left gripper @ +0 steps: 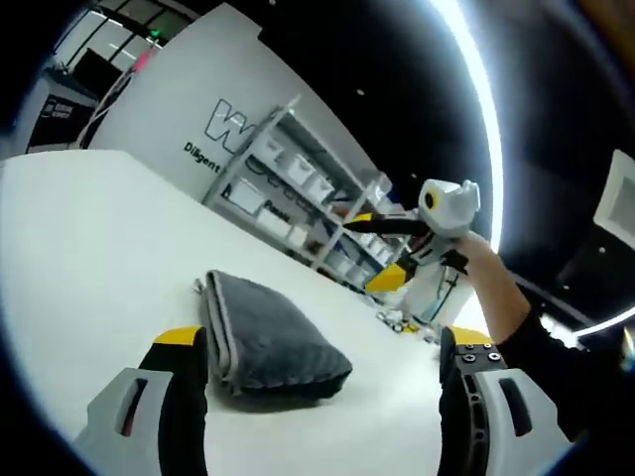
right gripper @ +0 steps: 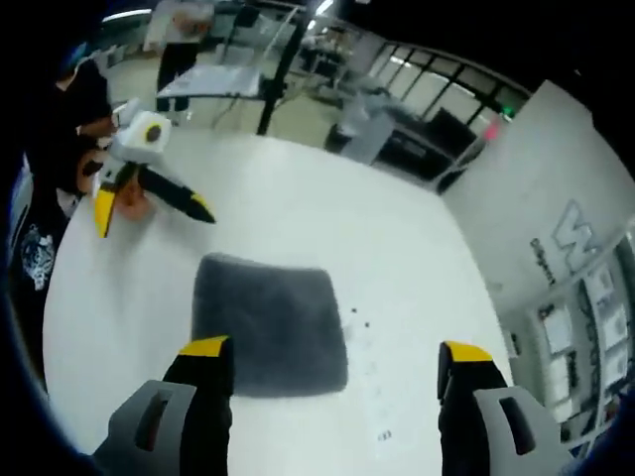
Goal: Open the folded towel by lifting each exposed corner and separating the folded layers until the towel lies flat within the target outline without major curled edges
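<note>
A grey towel (left gripper: 273, 337) lies folded into a thick pad on the white table (left gripper: 89, 228), its stacked edges facing my left gripper (left gripper: 322, 342). That gripper is open, hovering just short of the towel with its left jaw beside the folded edge. From the right, a hand holds my right gripper (left gripper: 389, 253) open above the table beyond the towel. In the right gripper view the towel (right gripper: 268, 322) is a dark square on the table (right gripper: 327, 228). My right gripper (right gripper: 335, 349) is open over its near edge. The left gripper (right gripper: 151, 210) is open at the towel's far left corner.
Metal shelving with white bins (left gripper: 298, 188) stands past the table's far edge, before a white wall with lettering (left gripper: 228, 124). Small marks (right gripper: 377, 397) dot the table right of the towel. A person (right gripper: 184, 40) stands by another table in the background.
</note>
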### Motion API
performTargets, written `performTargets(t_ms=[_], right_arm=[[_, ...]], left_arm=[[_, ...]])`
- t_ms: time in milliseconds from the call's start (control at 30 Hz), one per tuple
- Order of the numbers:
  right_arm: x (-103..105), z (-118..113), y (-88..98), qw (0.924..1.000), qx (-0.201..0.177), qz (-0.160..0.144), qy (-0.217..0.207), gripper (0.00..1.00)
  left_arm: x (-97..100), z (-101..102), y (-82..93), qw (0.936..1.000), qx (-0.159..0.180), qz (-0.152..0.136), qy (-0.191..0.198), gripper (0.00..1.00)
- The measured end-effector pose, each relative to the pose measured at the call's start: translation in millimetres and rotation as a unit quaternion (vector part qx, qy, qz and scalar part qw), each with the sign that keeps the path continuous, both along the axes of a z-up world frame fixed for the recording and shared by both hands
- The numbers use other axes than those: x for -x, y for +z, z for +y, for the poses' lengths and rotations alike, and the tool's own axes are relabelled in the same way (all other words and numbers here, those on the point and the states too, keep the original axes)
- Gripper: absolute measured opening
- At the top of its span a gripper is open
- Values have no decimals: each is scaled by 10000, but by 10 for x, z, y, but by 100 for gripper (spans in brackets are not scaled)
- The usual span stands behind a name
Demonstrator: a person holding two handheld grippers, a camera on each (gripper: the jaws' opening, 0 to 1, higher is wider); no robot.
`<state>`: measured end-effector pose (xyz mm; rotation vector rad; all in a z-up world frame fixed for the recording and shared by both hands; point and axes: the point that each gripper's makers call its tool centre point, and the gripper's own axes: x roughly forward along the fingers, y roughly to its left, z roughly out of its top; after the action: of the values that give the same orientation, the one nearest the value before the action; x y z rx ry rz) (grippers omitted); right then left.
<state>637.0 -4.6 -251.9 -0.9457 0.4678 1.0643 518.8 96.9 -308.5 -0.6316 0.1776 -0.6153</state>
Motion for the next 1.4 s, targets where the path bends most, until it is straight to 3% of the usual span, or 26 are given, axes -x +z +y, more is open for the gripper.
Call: performTargets(t_ms=[167,333,500,800,933,1033,1167,1400], right_arm=[[-34,173,-20,9998,158,-13,139,83],[-44,320,-107,9987,423,24,290,83],[-65,426,-173,9978,528,51,389,82],[-197,467,-155,9966,714,107,388,81],[-267,459,-203,9946,958,193,349,80],[-260,423,-390,9886,1411,263,449,80],[-299,568,-492,9896,1307,375,474,78],[-449,754,-592,9903,1209,549,409,77]], left_arm=[[-20,-25,-179,9995,-103,167,253,93],[9,-92,-229,9994,10,287,180,92],[17,-147,-350,9989,-197,410,99,92],[20,-240,-512,9974,-127,707,-14,90],[24,-305,-536,9957,138,912,-6,86],[44,-360,-554,9961,18,877,-7,86],[-19,-273,-512,9961,151,874,7,83],[-42,-295,-550,9958,148,902,85,79]])
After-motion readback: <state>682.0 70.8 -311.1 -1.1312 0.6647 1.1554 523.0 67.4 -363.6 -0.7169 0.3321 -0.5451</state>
